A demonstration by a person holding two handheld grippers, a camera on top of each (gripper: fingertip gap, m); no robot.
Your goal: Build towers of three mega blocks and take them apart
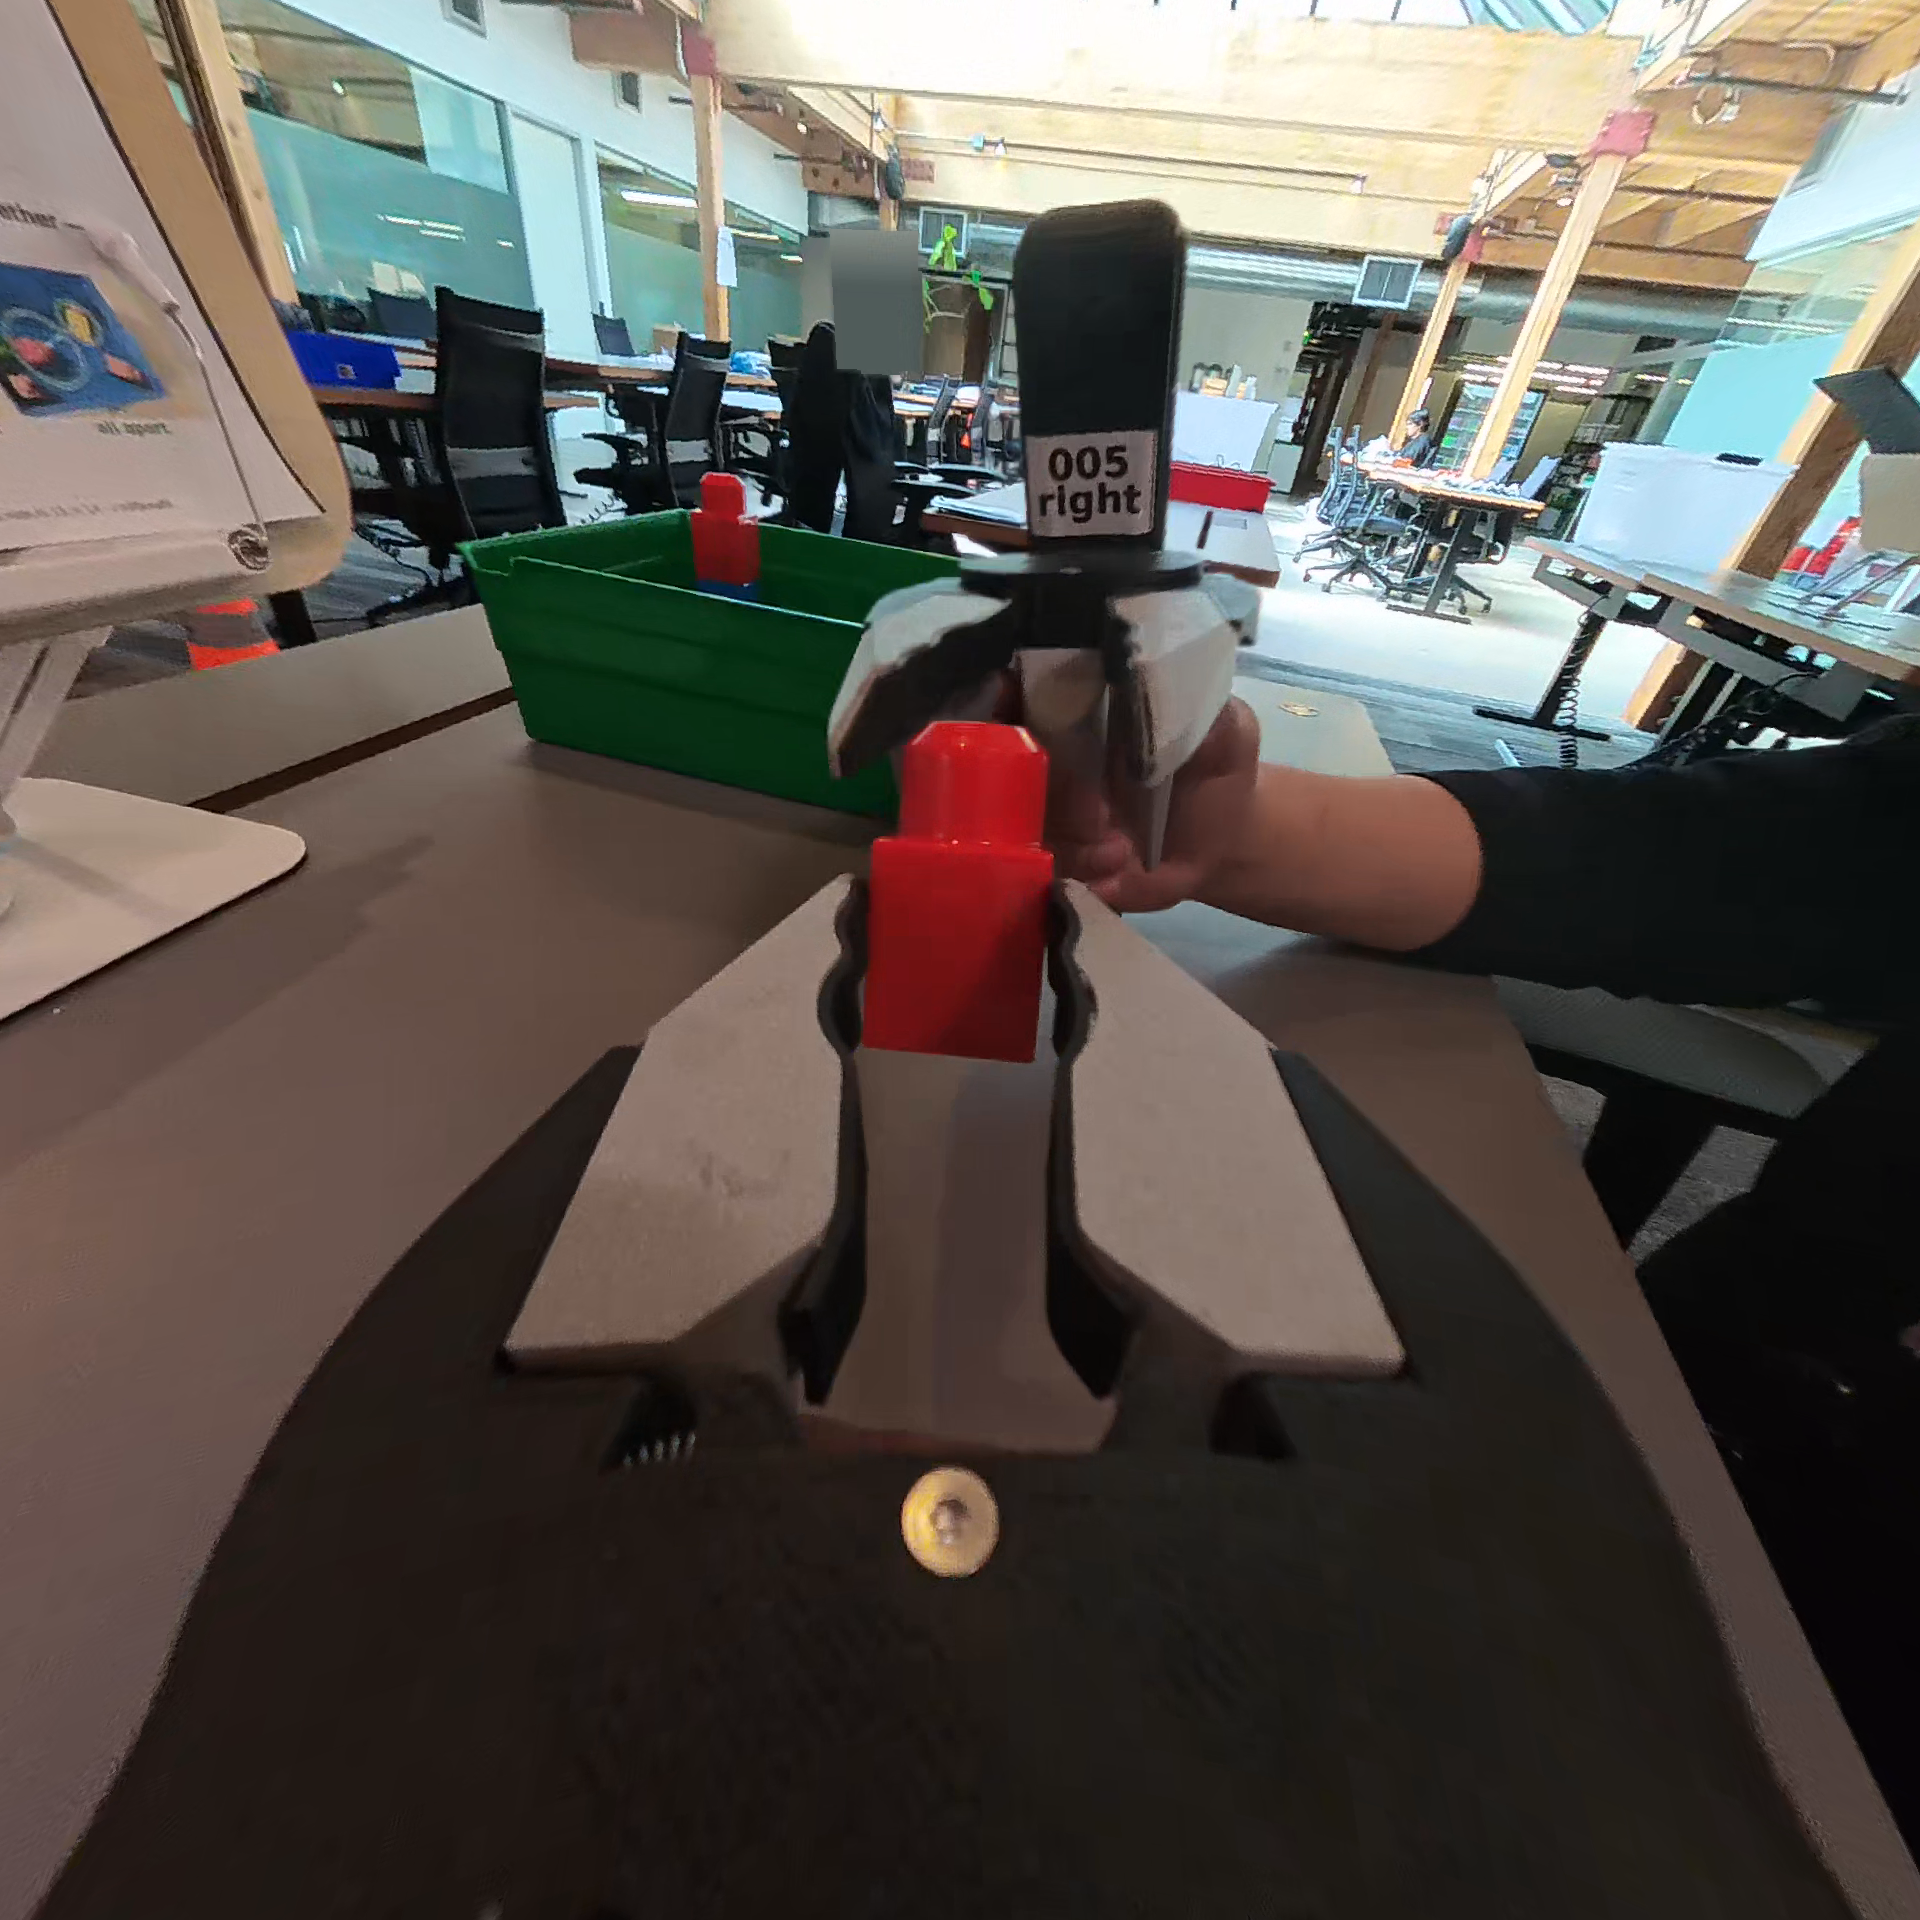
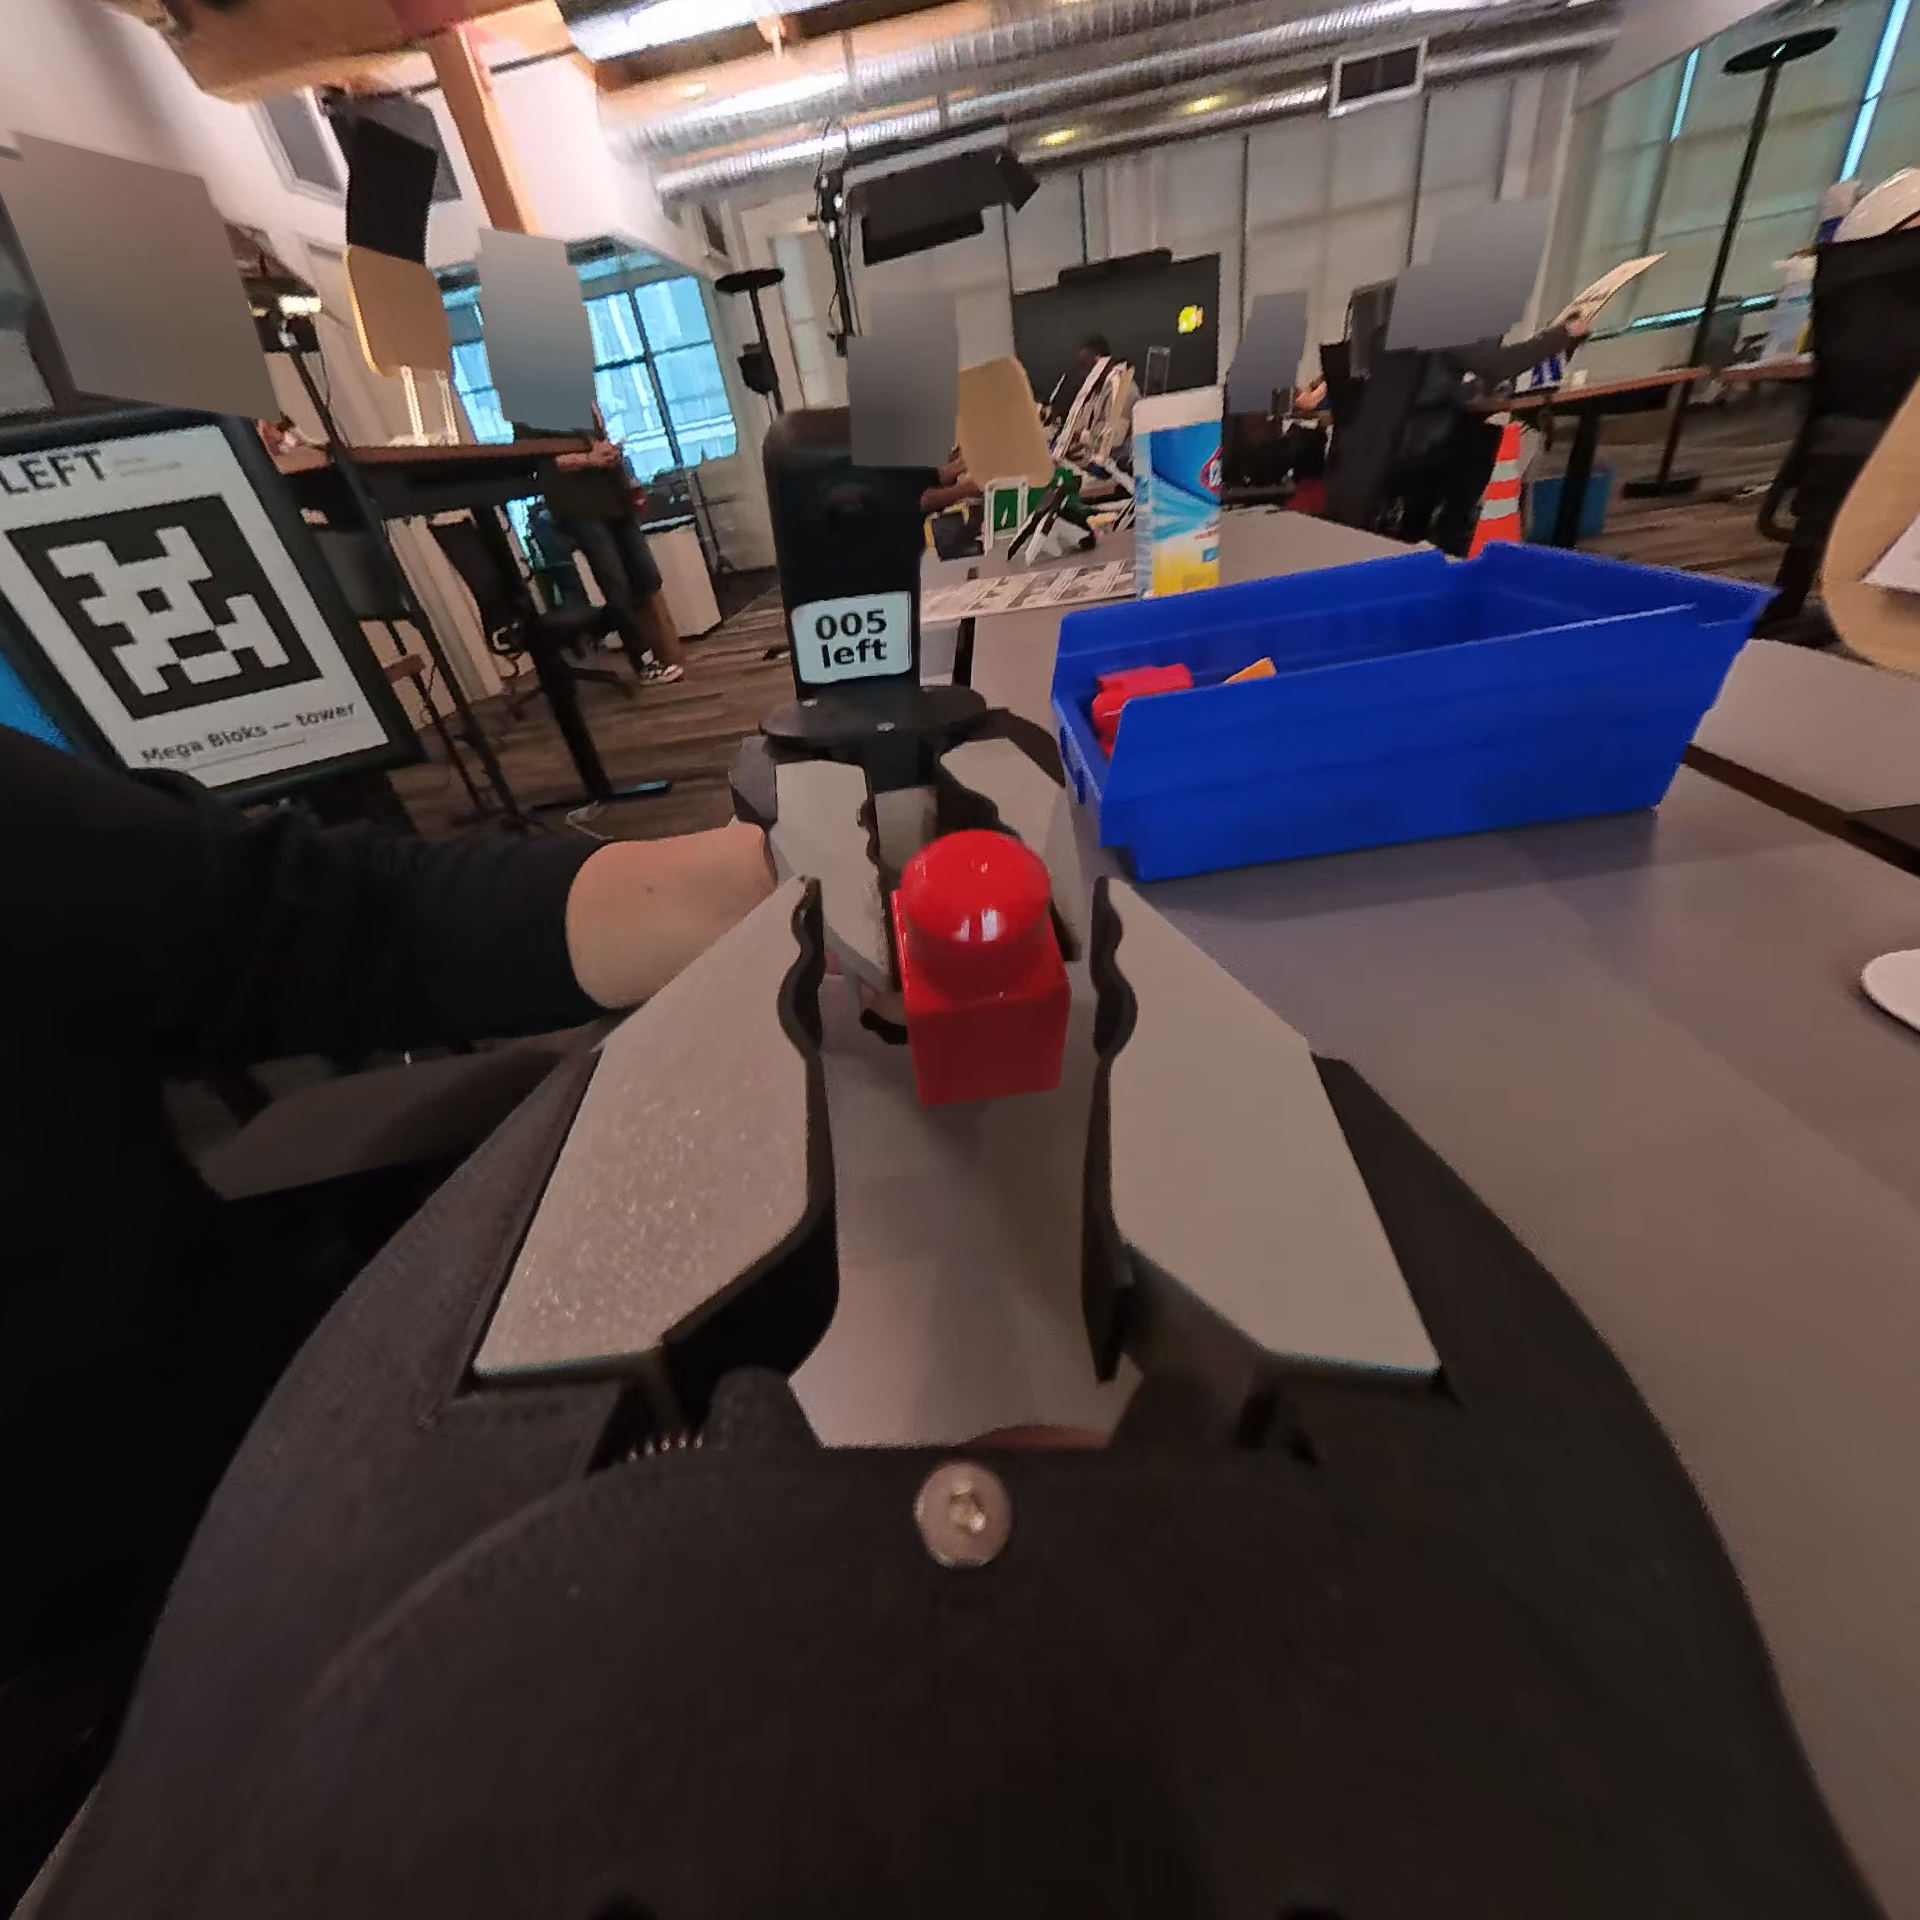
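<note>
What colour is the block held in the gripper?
Red, held by the left gripper; clearest in the left wrist view.

In the left wrist view the right tongs (image 1: 997, 748) are motion-blurred, their tips half hidden behind the red block (image 1: 956, 935). The green bin (image 1: 665, 644) at ten o'clock hides the base of a small tower (image 1: 724, 540) (its lowest block barely shows). The blue bin (image 2: 1403, 717) at two o'clock conceals most of its contents.
</note>
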